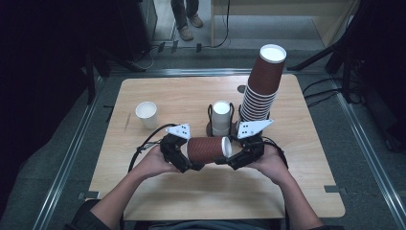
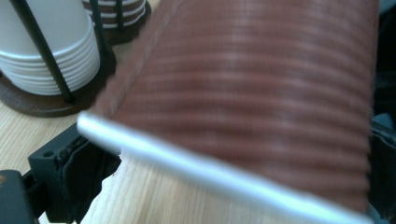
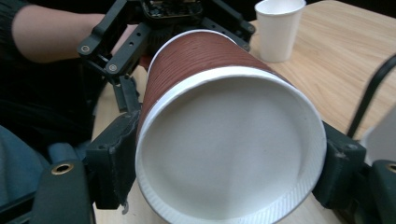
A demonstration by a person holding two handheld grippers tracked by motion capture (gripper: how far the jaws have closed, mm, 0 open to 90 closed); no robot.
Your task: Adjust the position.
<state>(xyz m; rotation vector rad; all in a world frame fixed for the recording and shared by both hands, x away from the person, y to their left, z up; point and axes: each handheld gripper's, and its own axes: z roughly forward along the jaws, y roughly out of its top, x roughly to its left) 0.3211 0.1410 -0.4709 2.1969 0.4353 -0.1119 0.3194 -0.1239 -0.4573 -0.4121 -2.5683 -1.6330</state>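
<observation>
1. Grippers first: we hold one in each hand, and both meet at a brown ribbed paper cup (image 1: 207,149) lying on its side above the near middle of the wooden table (image 1: 287,191).
2. Our left gripper (image 1: 184,160) is clenched on the cup's closed end; in the left gripper view the ribbed wall (image 2: 261,93) sits between its jaws.
3. Our right gripper (image 1: 234,158) grasps the same cup at its white-rimmed mouth; in the right gripper view the rim (image 3: 231,140) is pressed between the two black jaws.
4. Behind the cup we see a black wire holder with a stack of white cups (image 1: 221,117).
5. Just right of it rises a tall, leaning stack of brown ribbed cups (image 1: 261,88).
6. A single white paper cup (image 1: 147,114) stands upright, well apart on the left.
</observation>
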